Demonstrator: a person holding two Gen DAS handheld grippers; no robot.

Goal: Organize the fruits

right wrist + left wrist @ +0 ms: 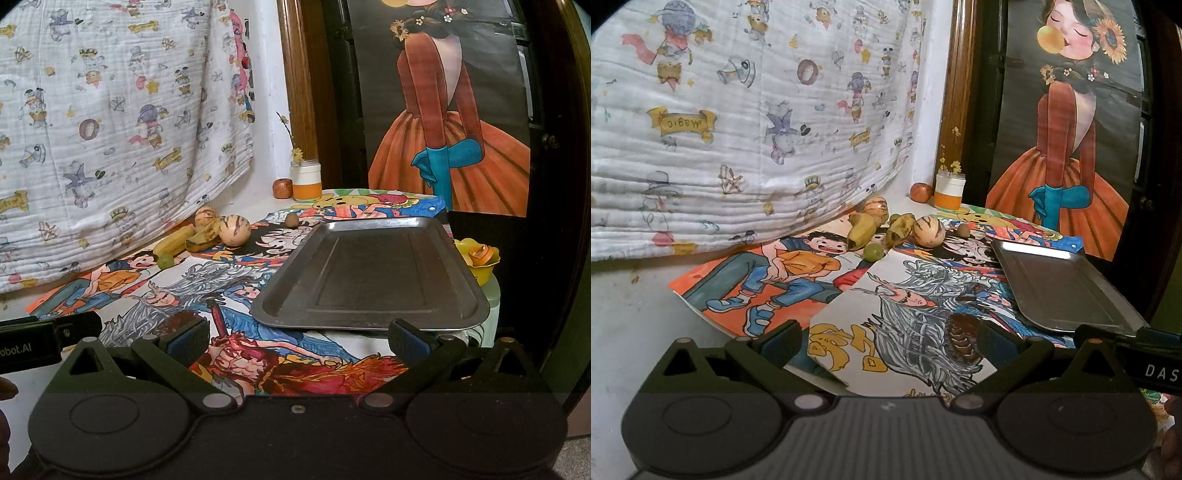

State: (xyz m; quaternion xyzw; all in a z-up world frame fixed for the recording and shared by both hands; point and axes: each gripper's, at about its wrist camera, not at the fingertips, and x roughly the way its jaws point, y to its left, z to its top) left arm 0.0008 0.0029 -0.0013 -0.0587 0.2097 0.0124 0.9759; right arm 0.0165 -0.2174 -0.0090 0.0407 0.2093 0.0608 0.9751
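Left gripper: black fingers spread apart, nothing between them, over the cartoon drawings
Right gripper: fingers apart, holding nothing, just before the tray's near rim
Rectangular grey metal tray: bare, lying on the coloured cartoon drawings
Fruit: two yellow bananas, two round tan striped melons, a small green grape and a small brown fruit, clustered at the table's back, well apart from the tray
Red apple: touching the white-and-orange jar
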